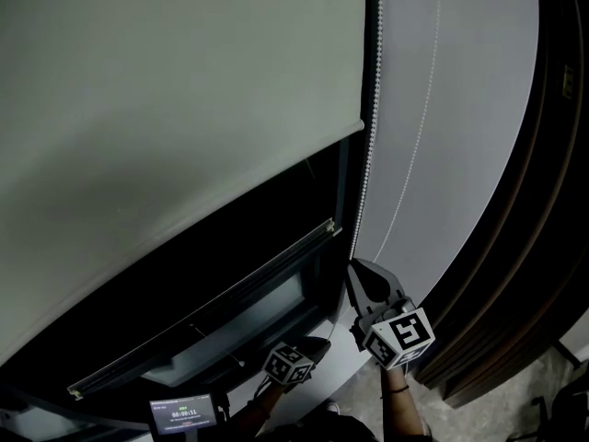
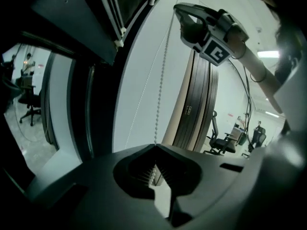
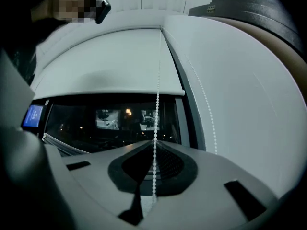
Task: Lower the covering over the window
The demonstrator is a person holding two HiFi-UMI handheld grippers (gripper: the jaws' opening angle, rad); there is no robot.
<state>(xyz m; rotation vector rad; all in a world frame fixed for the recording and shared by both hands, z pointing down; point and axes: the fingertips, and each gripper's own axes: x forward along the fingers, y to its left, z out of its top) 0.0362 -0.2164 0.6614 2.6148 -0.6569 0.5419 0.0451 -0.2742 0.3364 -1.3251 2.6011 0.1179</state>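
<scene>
1. The blind (image 1: 166, 90) hung partway down the window (image 1: 239, 265). Its top was cut off in the head view, and the lower glass was bare and dark.
2. The bead chain (image 1: 369, 145) ran down beside the blind's right edge, thin and faint against the wall.
3. The right gripper (image 1: 357, 270) was pinched on the bead chain. Only its own view showed the beads between its jaws.
4. The left gripper (image 2: 155, 150) also clamped the bead chain, lower down. The head view showed mostly its marker cube (image 1: 289, 365), with the jaws lost in the dark.
5. Only the left gripper view showed an office chair (image 2: 223, 140).

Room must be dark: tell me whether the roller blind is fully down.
Partly down. The roller blind ends midway; bare dark window glass shows below it.
</scene>
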